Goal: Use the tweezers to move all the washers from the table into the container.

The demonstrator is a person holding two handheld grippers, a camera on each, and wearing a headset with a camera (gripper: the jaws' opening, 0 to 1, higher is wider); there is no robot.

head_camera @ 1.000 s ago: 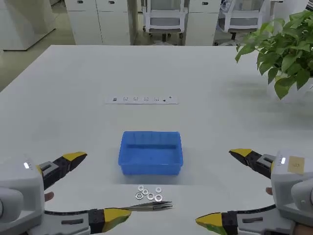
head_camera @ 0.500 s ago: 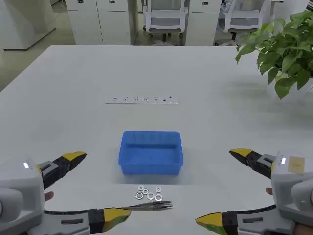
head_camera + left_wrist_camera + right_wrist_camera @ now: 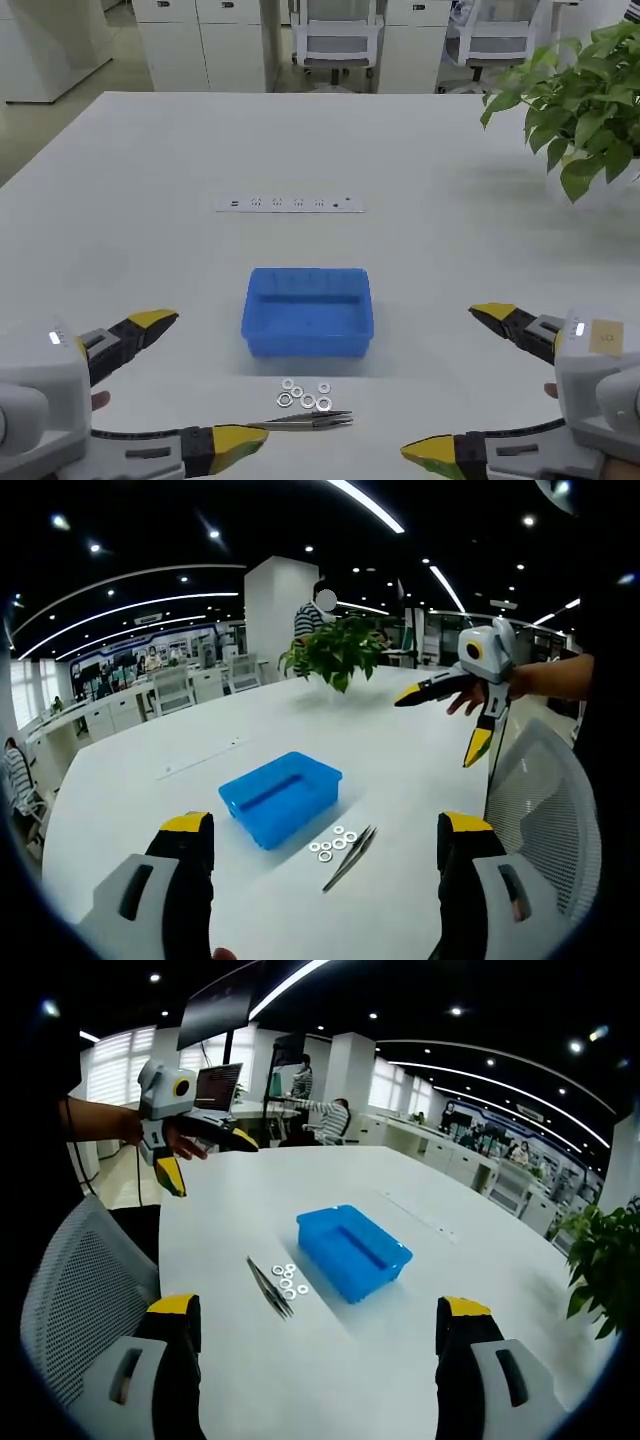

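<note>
**Currently on the bench: items and their places**

1. Bench (image 3: 150,180). White top, seen from its near edge. It carries every item below.

2. Container (image 3: 308,343). Blue, rectangular, open-topped and with nothing visible inside. It sits in the near half of the bench, about midway between the left and right edges, with its long side parallel to the near edge.

3. Washers (image 3: 305,394). A small cluster of silver rings lying flat on the bench top between the container and the near edge. They are close to the container's front wall but apart from it, and none is in the container.

4. Tweezers (image 3: 310,421). Silver, lying flat just on the near-edge side of the washers and roughly parallel to that edge. Whether they touch the nearest washer cannot be told. Neither claw holds them.

5. Left gripper (image 3: 200,380). It hovers over the near-left part of the bench with its yellow-tipped jaws spread wide and nothing between them. In its own view the washers and tweezers lie ahead in the gap between the jaws (but well clear of them).

6. Right gripper (image 3: 440,382). It hovers over the near-right part of the bench, jaws likewise spread wide and holding nothing.

7. Power strip (image 3: 290,204). A flat white strip of sockets beyond the container, toward the middle of the bench.

8. Plant (image 3: 580,100). Green and leafy, at the right edge toward the far corner.

9. Chairs (image 3: 335,35). They stand past the far edge.
</note>
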